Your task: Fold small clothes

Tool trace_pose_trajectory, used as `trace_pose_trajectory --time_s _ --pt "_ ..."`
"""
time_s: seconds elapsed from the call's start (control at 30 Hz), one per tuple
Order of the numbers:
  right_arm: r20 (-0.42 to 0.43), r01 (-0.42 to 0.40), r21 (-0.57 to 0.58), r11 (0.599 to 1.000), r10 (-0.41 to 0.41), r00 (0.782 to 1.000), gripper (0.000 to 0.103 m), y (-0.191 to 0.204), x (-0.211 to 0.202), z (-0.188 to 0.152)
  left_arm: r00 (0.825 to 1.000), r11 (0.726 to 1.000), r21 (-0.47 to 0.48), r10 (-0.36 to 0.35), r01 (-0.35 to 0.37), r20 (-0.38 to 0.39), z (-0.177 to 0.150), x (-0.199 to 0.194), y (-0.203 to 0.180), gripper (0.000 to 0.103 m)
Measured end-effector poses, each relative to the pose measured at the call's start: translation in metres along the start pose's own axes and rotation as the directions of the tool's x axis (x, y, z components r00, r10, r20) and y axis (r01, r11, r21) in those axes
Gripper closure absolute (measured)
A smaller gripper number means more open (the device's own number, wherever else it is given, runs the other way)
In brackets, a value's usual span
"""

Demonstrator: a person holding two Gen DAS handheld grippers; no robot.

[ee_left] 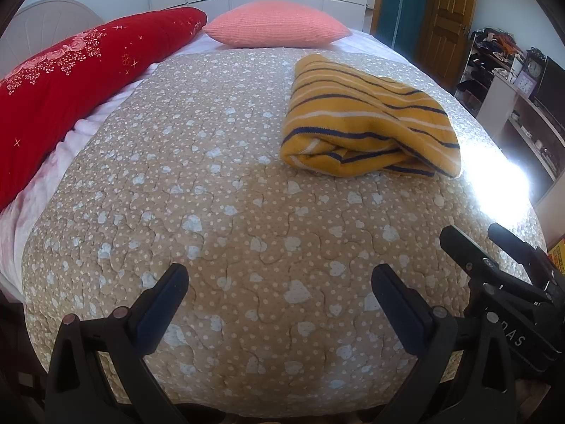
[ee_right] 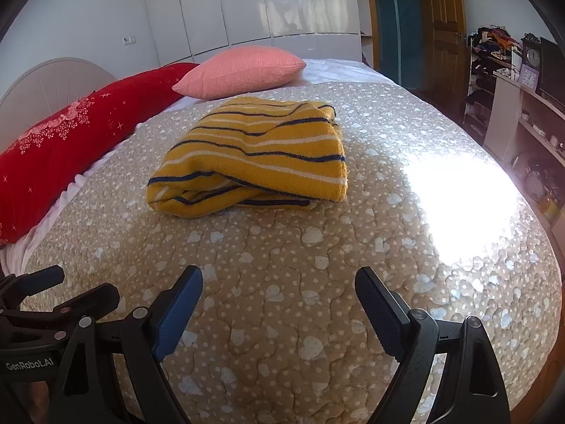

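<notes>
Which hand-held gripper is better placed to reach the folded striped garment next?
Right, probably. The yellow striped garment lies almost straight ahead of the right hand-held gripper, whose jaws are open and empty. From the left hand-held gripper, also open, the garment sits off to the right.

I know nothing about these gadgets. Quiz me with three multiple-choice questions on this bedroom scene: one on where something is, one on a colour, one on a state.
1. Where does the striped garment lie?
A. on the floor
B. on the quilt
C. on the pink pillow

2. What is its main colour?
A. yellow
B. green
C. white

3. How is the right tool now?
A. clamped on the garment
C. shut and empty
B. open, holding nothing

Answers:
1 B, it rests on the dotted quilt, short of the pillow.
2 A, yellow with dark and white stripes.
3 B, its fingers stand wide apart over bare quilt.
</notes>
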State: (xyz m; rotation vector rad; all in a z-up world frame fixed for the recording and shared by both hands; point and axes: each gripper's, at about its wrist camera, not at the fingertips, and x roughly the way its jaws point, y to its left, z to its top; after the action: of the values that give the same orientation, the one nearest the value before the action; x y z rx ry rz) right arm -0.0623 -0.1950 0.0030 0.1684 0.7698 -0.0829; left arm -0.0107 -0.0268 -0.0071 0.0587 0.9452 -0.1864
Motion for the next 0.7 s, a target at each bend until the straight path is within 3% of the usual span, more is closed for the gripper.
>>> trace_pose_trajectory --time_s 0.7 --pt "-0.006 0.003 -0.001 1.0 -0.003 1.0 0.011 0.0013 0.0024 -0.0026 1.0 1.0 0.002 0.025 -0.025 0.013 -0.0011 -0.0047 -0.002 0.0"
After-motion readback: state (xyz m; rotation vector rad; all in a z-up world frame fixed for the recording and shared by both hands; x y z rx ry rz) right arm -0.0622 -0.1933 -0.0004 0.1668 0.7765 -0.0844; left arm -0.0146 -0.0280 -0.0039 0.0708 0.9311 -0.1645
